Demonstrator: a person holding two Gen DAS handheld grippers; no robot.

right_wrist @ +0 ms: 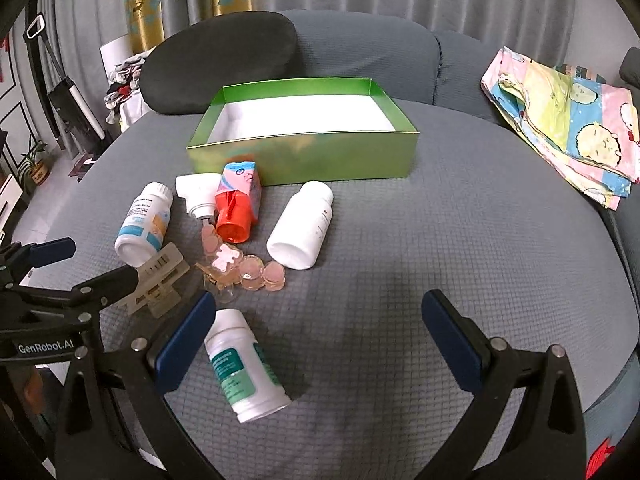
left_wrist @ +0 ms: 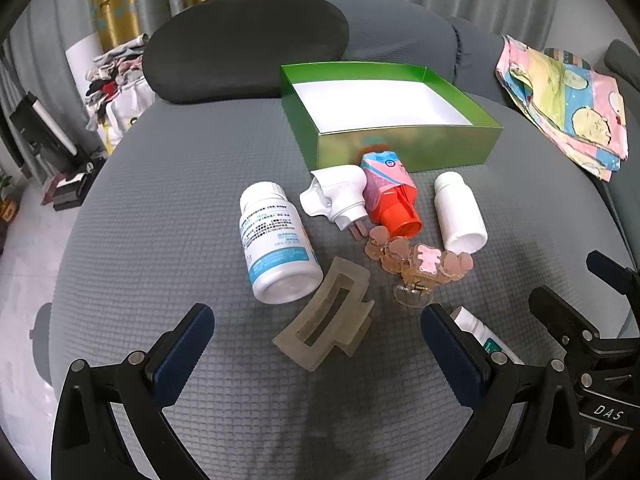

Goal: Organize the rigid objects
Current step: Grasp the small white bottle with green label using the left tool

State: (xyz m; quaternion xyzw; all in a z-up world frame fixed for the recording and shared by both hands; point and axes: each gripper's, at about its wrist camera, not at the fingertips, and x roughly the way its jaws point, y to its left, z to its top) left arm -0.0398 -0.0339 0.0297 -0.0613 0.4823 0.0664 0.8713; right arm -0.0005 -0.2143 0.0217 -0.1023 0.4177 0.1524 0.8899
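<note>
Grippers, left [left_wrist: 318,340] and right [right_wrist: 320,330], hover side by side, jaws spread, holding nothing.

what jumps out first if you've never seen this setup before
The shiny green box stands open and empty at the back of the grey cushion. In front of it lies a clutter of white bottles, with the orange-capped pink bottle brightest among them. A colourful cartoon cloth lies off to the right.

An empty green box [right_wrist: 300,156] stands open on the grey cushion, with three toppled white bottles [right_wrist: 302,226], a white plug-in device [left_wrist: 340,196], an orange-and-pink carton [left_wrist: 390,196], and beige [left_wrist: 328,312] and pink hair claws [left_wrist: 416,264] clustered before it
</note>
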